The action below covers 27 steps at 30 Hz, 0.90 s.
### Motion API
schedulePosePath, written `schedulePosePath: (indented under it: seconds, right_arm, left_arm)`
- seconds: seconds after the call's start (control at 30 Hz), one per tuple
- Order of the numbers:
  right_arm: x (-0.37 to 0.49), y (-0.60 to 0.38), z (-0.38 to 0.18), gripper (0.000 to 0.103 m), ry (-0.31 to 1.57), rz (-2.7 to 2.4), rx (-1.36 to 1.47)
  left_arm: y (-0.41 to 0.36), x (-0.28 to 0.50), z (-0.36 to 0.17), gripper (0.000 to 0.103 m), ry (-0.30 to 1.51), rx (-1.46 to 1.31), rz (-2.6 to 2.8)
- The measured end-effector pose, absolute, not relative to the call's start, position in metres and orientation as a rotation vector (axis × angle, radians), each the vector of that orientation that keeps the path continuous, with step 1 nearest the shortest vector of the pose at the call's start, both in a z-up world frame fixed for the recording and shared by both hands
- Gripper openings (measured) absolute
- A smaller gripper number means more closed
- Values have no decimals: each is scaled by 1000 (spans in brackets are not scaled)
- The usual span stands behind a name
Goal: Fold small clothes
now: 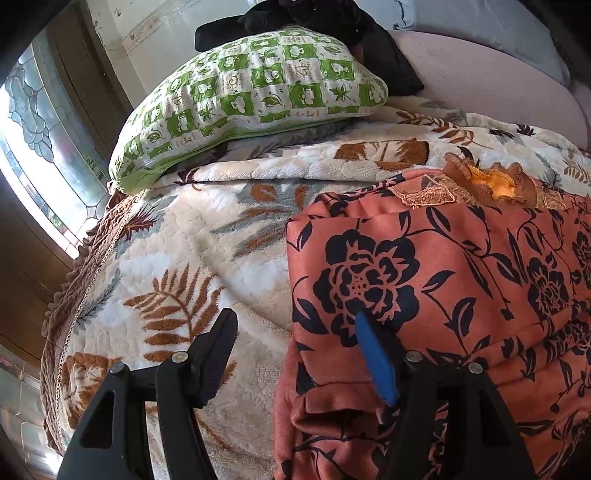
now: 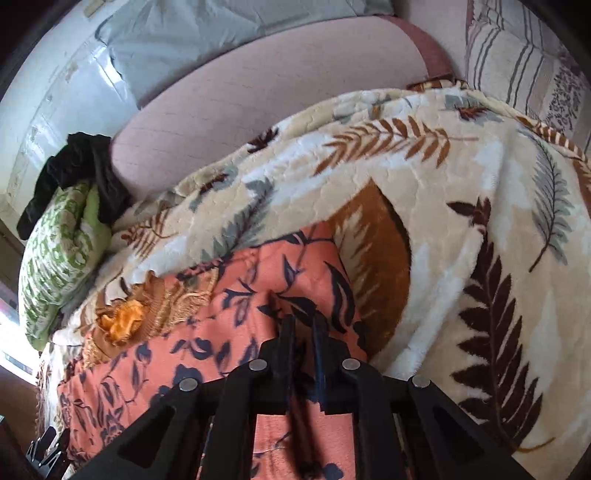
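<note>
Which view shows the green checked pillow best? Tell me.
The left wrist view: the green checked pillow lies there nearly whole, its pattern sharp, on the leaf-print blanket. The right wrist view shows it only squeezed and distorted at the left edge.

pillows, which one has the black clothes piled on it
The green checked pillow: black clothes lie on its far end. The striped pillow has nothing on it in view.
</note>
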State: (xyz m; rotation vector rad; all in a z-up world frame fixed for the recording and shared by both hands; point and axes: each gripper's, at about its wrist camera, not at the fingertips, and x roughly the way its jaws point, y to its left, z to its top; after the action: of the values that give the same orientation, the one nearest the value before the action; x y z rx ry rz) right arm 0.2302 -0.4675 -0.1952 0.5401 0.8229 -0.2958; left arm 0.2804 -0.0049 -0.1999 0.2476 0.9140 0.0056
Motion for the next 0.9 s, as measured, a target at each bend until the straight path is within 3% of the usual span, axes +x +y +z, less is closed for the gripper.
schedulePosePath:
  seconds: [0.1,0.17,0.37,0.47,0.6,0.9]
  right_arm:
    - [224,-446,-174,12,772,-200,535]
    - [227,-422,-172,12,811,-115,516]
    - [246,-350,-222,13,1100,7,388]
    - [243,-336,-215,13,1082,-17,277]
    - [236,-332,-201,13,1042,44,336]
    - [238,-306,-211,13,1114,125,305]
  left_arm:
    - [-8,276,-190,67,872,238,-8]
    - [-11,275,-190,74,874,241,-22]
    - [-19,278,-215,78,962,332,-7]
    - [-18,276,-204,78,933,310,-22]
    - [-23,273,-196,78,897,294,-59]
    - [-41,268,-209,78,915,405,-84]
